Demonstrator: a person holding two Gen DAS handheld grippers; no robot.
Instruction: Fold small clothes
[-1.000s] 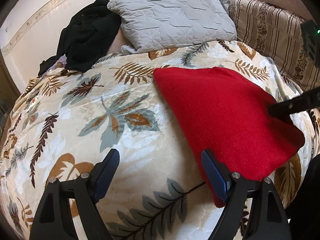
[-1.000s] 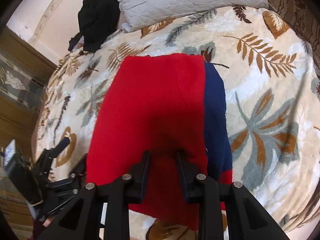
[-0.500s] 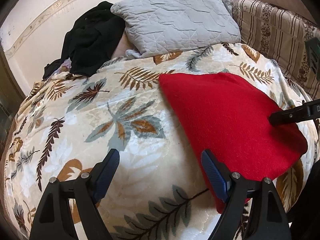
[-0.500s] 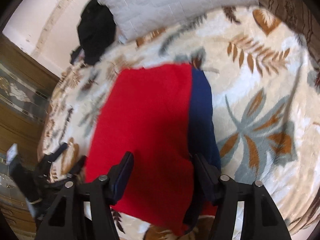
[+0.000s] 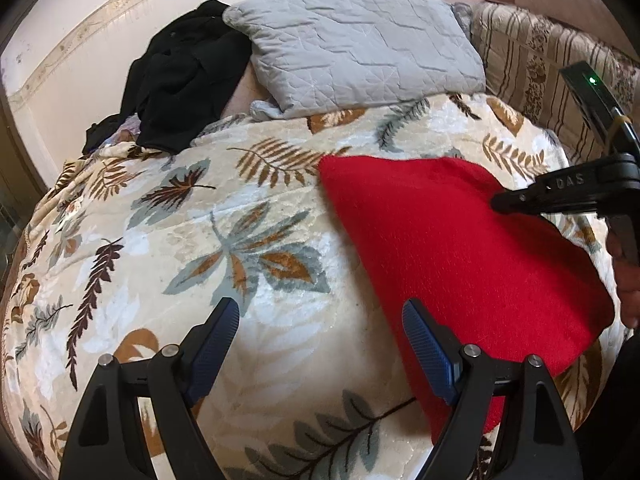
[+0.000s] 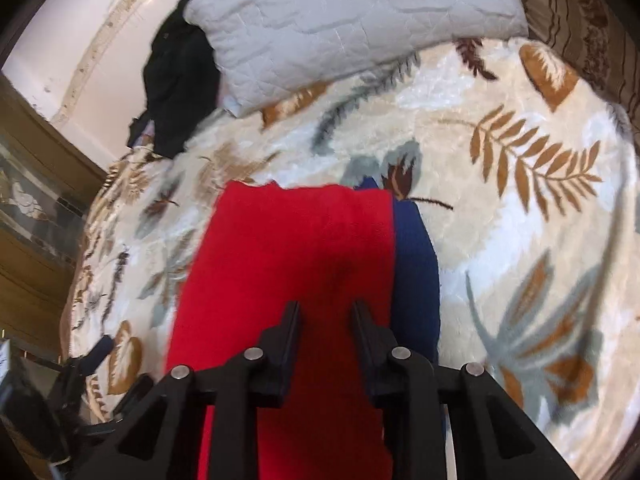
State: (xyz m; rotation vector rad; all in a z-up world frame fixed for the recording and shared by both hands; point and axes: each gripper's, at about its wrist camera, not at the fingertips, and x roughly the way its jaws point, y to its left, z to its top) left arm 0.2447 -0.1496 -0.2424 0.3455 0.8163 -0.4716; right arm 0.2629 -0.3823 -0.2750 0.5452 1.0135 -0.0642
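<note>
Two claws work over one red cloth (image 6: pixel 288 264) lying flat on the bed's leaf-print blanket (image 5: pixel 260 240), with a navy strip (image 6: pixel 416 264) showing along its right edge.

Right claw (image 6: pixel 326 312) sits directly over the near part of the cloth. Its jaws are closing, with only a narrow gap left between them. Red fabric fills that gap in the right wrist view, but I cannot tell whether the pads are pinching it or only hanging above it. From this claw the cloth runs straight ahead: its long axis lines up with the fingers, and the far edge lies well ahead toward the grey pillow (image 6: pixel 352 20).

Left claw (image 5: pixel 320 332) stands wide open and holds nothing. Between its fingers is bare blanket; the cloth lies to its right, with the right finger (image 5: pixel 424 344) over the cloth's near-left edge and the left finger well clear of it. In the left wrist view the tip of the right claw shows as a black bar over the cloth's far-right side.

Judging by this, the right claw is the nearer one and placed to take the near edge; a fold away from it along the long axis looks likely. The left claw would need to shift right to help.
</note>
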